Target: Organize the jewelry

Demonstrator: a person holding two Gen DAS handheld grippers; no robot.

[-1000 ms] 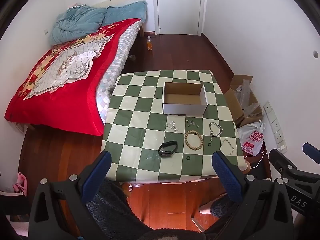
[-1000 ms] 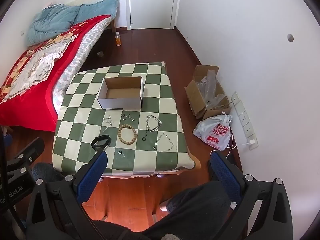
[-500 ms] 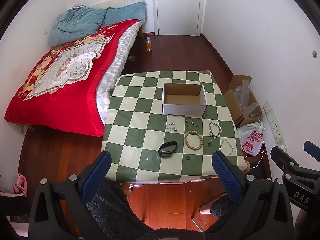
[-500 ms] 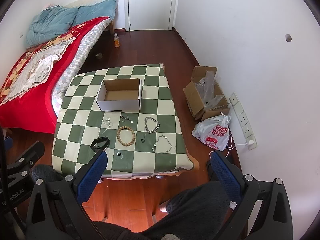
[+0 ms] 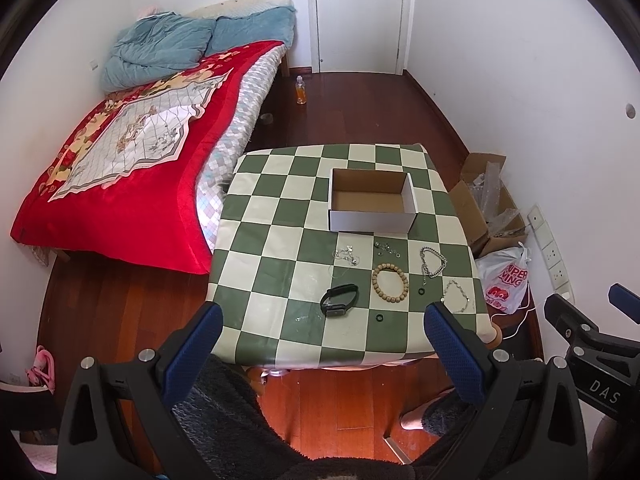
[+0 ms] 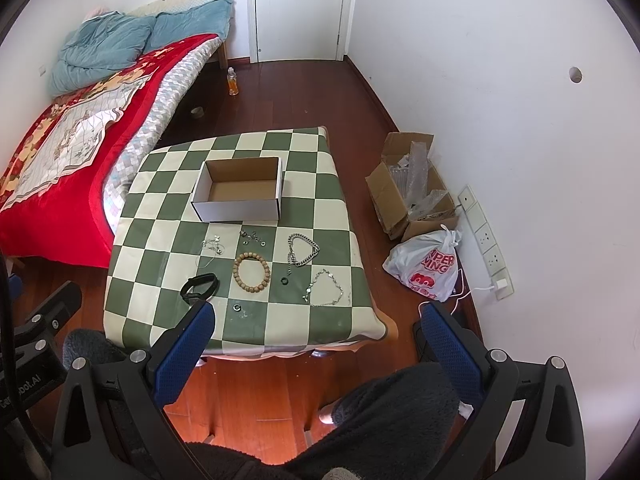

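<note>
Checkered tabletop [image 5: 280, 208]: empty cardboard box [image 5: 372, 222] at far side, jewelry loose in front, e.g. bead bracelet [image 5: 390, 283], black band [image 5: 339, 300]. Both tools, left tool [image 5: 320, 344] & right tool [image 6: 316, 340], wide, nothing held, well above. Step: pre-pick approach; next prob. lower onto one piece, pinch, move to box.

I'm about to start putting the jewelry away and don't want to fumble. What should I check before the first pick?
1. Cardboard box open and empty: ok.
2. Left gripper open, holding nothing: ok.
3. Right gripper open, holding nothing: ok.
4. Wooden bead bracelet lies apart from the black wristband and thick silver chain: ok.
5. Thin chain free of tangles: cannot tell.
6. Grippers close to the table: not ok, both held back from it.
</note>
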